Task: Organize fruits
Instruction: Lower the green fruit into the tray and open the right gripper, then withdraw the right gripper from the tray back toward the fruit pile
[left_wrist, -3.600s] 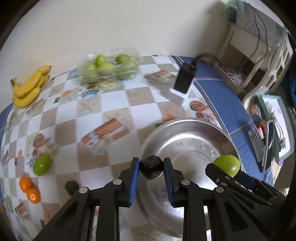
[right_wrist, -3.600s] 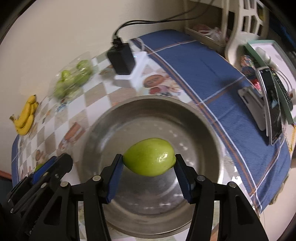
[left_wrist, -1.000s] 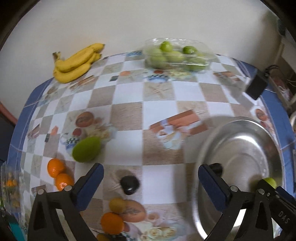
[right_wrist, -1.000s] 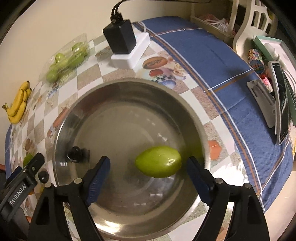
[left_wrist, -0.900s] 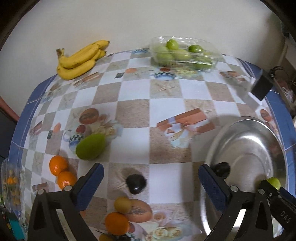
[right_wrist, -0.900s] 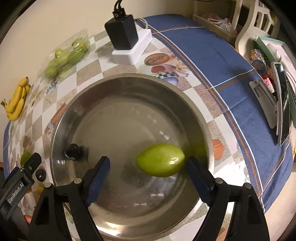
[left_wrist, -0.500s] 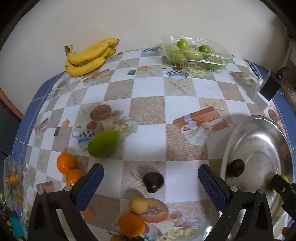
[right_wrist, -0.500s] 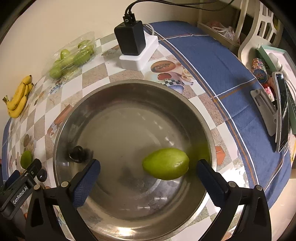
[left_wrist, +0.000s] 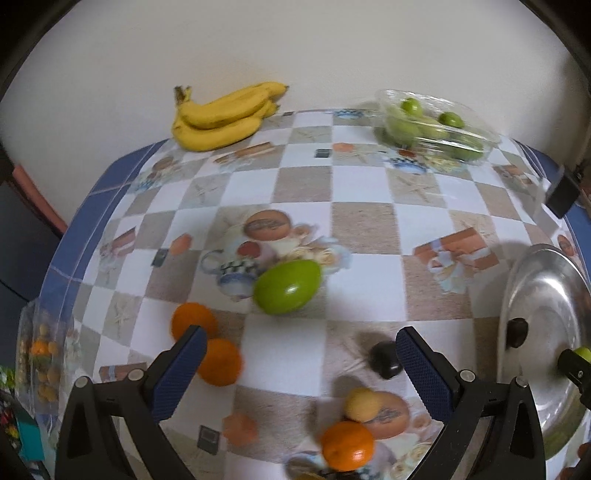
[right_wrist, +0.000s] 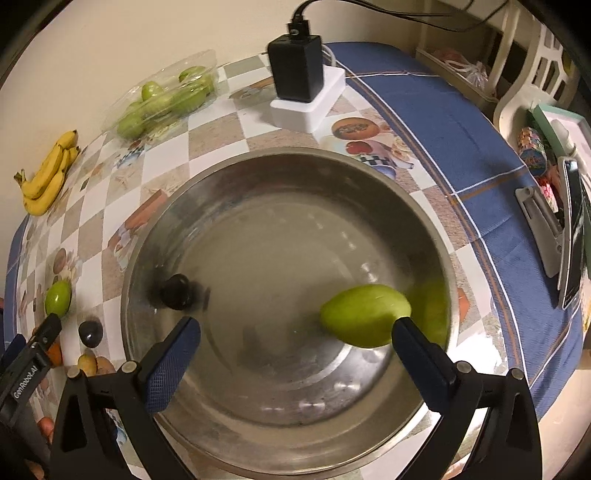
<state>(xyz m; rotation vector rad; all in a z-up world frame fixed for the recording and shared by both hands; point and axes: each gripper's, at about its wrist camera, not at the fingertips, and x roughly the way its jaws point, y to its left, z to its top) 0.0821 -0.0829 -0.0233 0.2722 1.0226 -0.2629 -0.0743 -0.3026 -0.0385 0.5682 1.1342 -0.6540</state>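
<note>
A steel bowl (right_wrist: 436, 236) holds a green mango (right_wrist: 364, 314) at its right side and a dark round fruit (right_wrist: 177, 291) at its left. My right gripper (right_wrist: 295, 354) is open and empty above the bowl's near side. My left gripper (left_wrist: 301, 362) is open and empty over the checkered tablecloth. Ahead of it lie a second green mango (left_wrist: 288, 286), two oranges (left_wrist: 219, 362), a dark fruit (left_wrist: 384, 360), a yellow fruit (left_wrist: 362, 404) and another orange (left_wrist: 347, 445). The bowl (left_wrist: 554, 295) shows at the right of the left wrist view.
Bananas (left_wrist: 221, 118) and a clear tray of green fruit (left_wrist: 432, 127) lie at the table's back by the wall. A black charger on a white block (right_wrist: 299, 81) stands behind the bowl. A phone and small items (right_wrist: 569, 229) lie at the right. The table's left edge (left_wrist: 70, 240) is near.
Both grippers let go of their fruit into the bowl and opened. My left gripper swung left toward the loose fruit. The green mango rolled to the bowl's right side.
</note>
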